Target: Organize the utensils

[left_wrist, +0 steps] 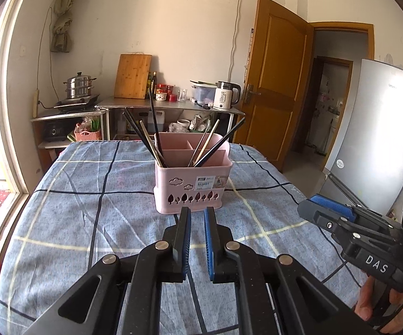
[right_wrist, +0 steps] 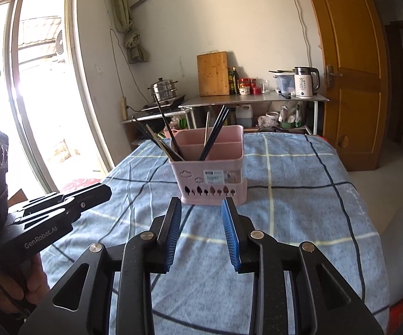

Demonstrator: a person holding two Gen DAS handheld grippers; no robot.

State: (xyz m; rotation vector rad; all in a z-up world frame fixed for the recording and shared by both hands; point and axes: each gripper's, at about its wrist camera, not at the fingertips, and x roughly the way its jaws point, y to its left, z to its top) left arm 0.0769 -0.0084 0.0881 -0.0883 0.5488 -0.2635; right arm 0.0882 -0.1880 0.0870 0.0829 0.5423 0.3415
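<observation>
A pink plastic utensil basket (left_wrist: 193,187) with compartments stands upright on the blue checked tablecloth (left_wrist: 89,223); it also shows in the right wrist view (right_wrist: 211,176). Several dark and pale chopsticks (left_wrist: 151,136) lean out of its compartments, also seen from the right (right_wrist: 215,131). My left gripper (left_wrist: 197,212) hovers just in front of the basket, fingers a narrow gap apart, empty. My right gripper (right_wrist: 201,203) is open and empty, also just short of the basket. Each gripper shows beside the other: the right one (left_wrist: 321,209), the left one (right_wrist: 95,192).
A steel side table (left_wrist: 170,104) by the far wall holds a cutting board (left_wrist: 133,76), jars and a white kettle (left_wrist: 225,96). A steamer pot (left_wrist: 78,85) sits on a stove at left. A wooden door (left_wrist: 274,78) and a fridge (left_wrist: 374,128) stand at right.
</observation>
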